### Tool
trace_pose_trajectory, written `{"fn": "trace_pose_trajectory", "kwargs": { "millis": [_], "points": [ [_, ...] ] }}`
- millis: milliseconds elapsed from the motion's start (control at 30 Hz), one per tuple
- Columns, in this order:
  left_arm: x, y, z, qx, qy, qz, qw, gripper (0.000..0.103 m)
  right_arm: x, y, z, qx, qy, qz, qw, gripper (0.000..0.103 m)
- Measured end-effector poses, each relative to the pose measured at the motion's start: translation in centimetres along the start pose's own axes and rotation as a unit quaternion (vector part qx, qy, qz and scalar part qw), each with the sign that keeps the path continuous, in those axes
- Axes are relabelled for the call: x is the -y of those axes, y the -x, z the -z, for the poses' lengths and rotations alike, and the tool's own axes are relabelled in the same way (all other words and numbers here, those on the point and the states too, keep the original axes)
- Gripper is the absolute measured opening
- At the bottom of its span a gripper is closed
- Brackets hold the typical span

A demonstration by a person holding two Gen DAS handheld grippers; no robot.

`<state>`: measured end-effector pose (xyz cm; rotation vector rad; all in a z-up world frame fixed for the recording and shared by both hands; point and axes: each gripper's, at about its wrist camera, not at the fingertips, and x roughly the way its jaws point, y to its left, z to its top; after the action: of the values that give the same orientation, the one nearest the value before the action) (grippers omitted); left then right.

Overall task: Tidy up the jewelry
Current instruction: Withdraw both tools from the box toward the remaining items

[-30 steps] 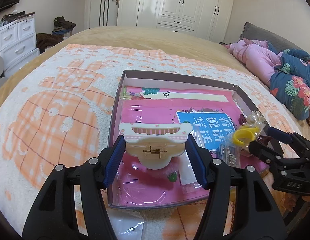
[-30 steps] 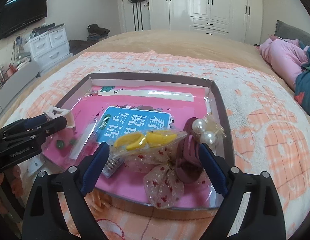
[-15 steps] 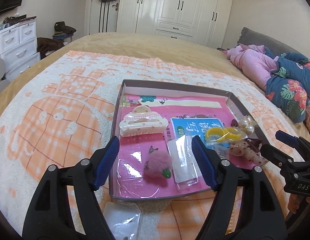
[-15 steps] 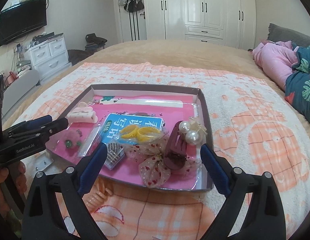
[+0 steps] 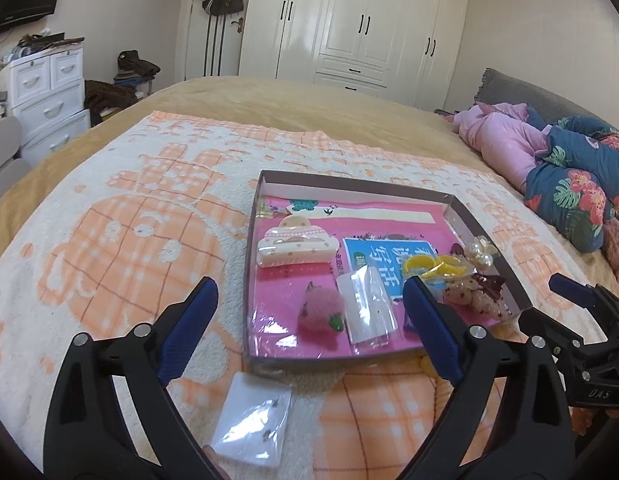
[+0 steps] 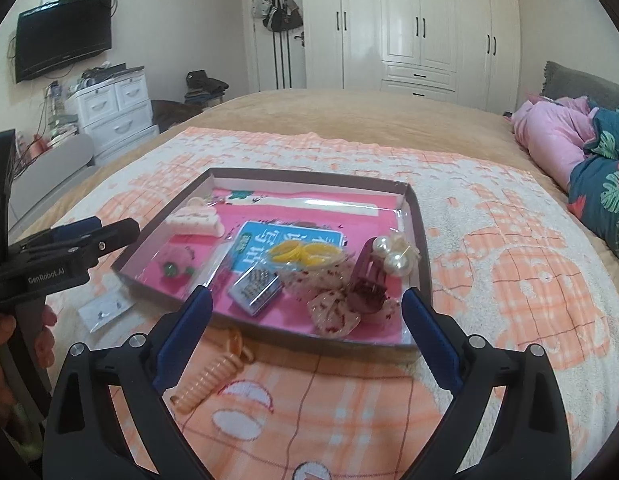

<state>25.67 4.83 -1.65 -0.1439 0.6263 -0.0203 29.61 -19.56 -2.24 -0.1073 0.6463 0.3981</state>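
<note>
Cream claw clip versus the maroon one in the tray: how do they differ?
The cream plastic claw hair clip lies alone in the far-left part of the shallow cardboard tray; the maroon plastic claw hair clip sits near the right wall, tangled among a sheer bow and pearls. Both are toothed clips.

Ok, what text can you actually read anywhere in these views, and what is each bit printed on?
"GenRobot.AI": on the body of the left gripper, seen from the right wrist view.
"DAS": on the body of the right gripper, seen from the left wrist view.
"看说写话": large white characters on the blue booklet in the tray, my best reading.
Small print on that booklet's green badge is too small to read.
</note>
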Motion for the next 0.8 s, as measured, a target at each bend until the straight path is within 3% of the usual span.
{"fn": "trace_pose_trajectory", "kwargs": {
  "millis": [333,800],
  "points": [
    [-1.0,1.8,1.5,-0.001,-0.01,-0.019,0.9998,0.091,-1.6,0.8,1.4,-0.006,0.022,-0.008,1.0,0.093],
    [-3.3,2.5,4.2,-0.036,-0.022,-0.061,0.9973,0.091,-4.7,-1.0,3.8,-0.05,0.042,-0.025,0.998,0.093]
  ]
}}
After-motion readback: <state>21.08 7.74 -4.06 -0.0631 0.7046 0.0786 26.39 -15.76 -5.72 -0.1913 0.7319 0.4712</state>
